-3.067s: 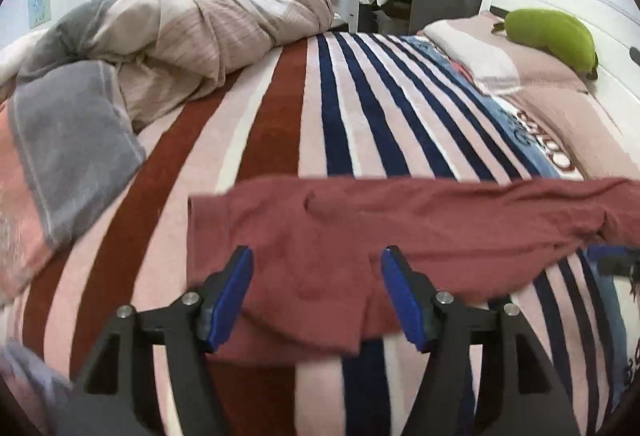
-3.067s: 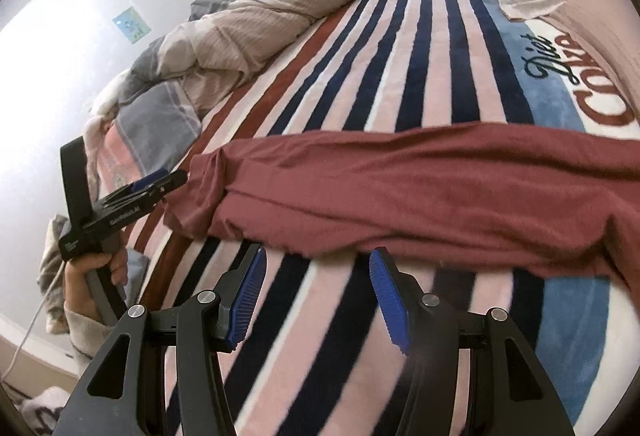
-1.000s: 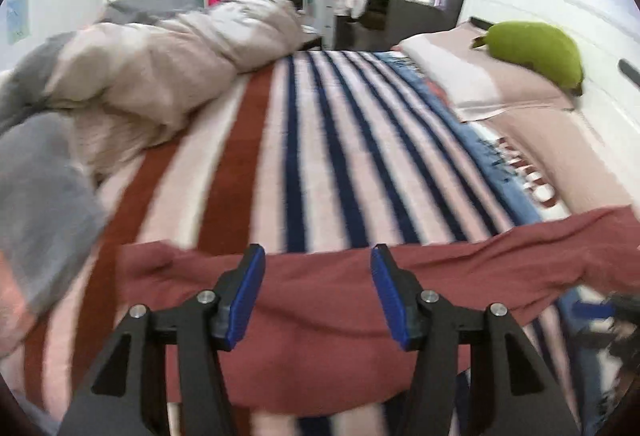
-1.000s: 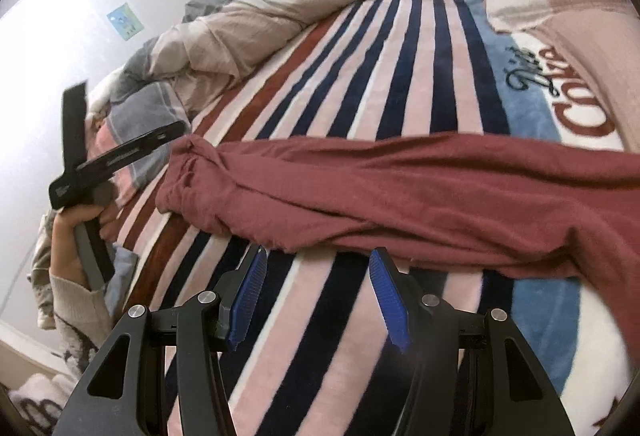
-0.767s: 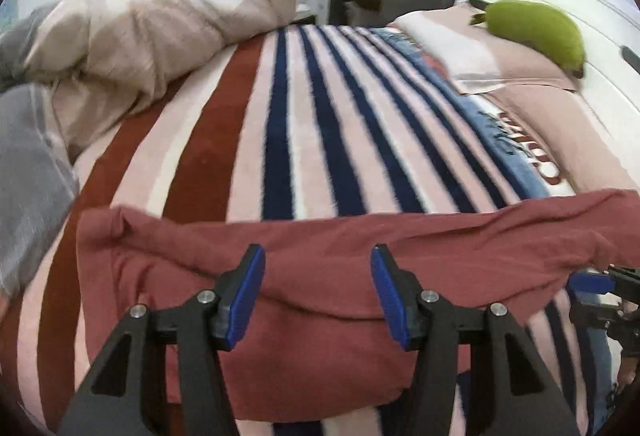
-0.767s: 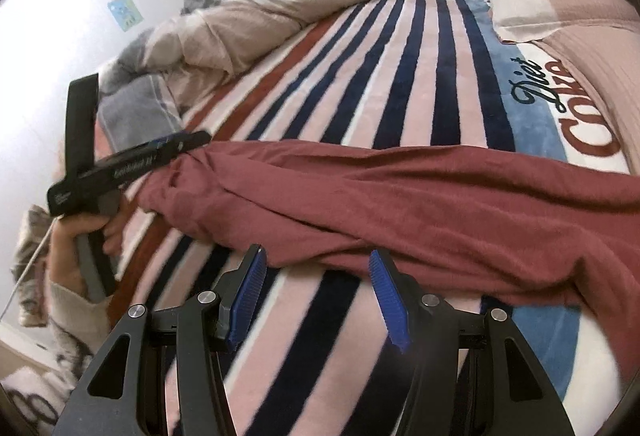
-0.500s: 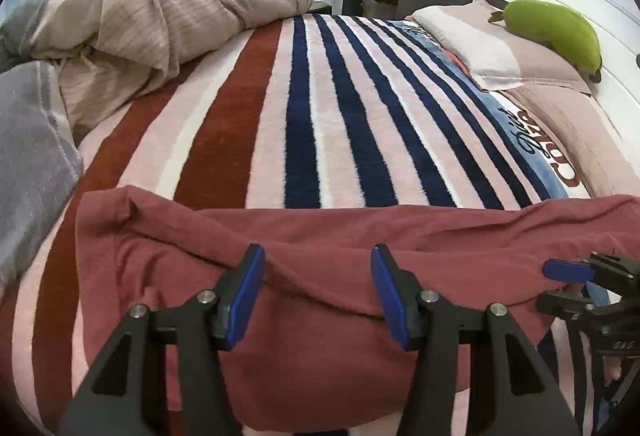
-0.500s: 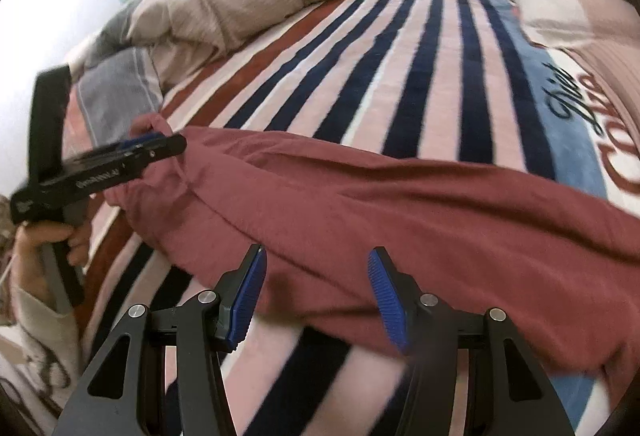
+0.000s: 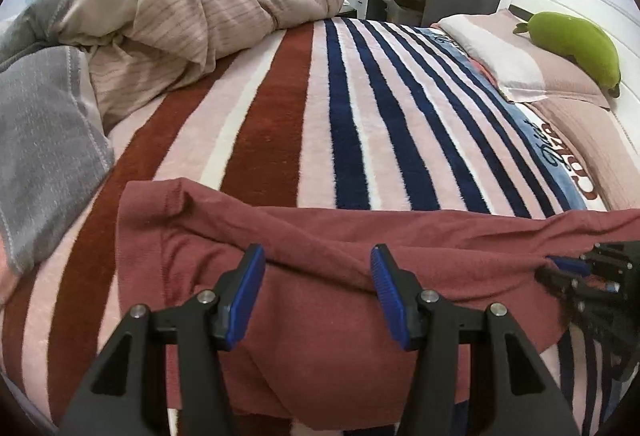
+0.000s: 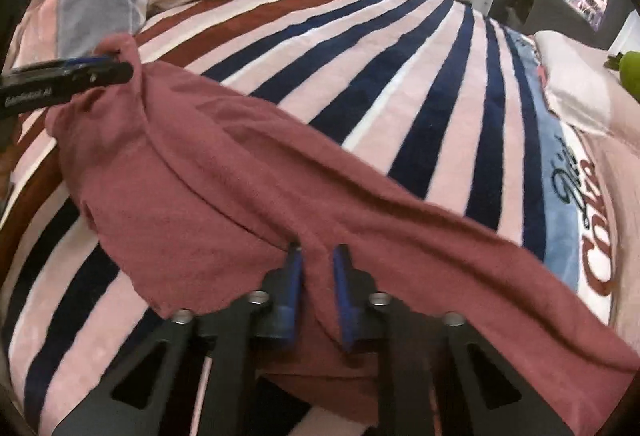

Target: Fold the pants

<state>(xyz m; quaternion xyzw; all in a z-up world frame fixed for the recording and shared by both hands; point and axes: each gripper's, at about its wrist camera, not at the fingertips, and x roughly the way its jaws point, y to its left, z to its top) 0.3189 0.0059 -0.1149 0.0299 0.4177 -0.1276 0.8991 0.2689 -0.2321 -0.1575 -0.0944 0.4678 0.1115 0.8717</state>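
Dark red pants (image 9: 320, 356) lie stretched sideways across the near part of a striped blanket (image 9: 344, 96). My left gripper (image 9: 316, 252) hovers over their left end, open, with a raised fold of cloth running under its blue pads. In the right wrist view the pants (image 10: 200, 176) run from upper left to lower right. My right gripper (image 10: 318, 248) has its jaws closing, and a ridge of the pants' near edge is pinched between the pads. The left gripper (image 10: 116, 70) shows at the far left beside the bunched end, and the right gripper (image 9: 560, 268) at the right edge.
A rumpled beige and grey duvet (image 9: 192, 8) is heaped at the back left of the bed. Pillows (image 9: 500, 56) and a green plush (image 9: 576, 44) lie by the white headboard on the right. Shelves and furniture stand behind the bed.
My right gripper came forward onto the pants and its jaws narrowed from wide apart onto a fold of cloth. My left gripper sank closer to the pants and stayed open.
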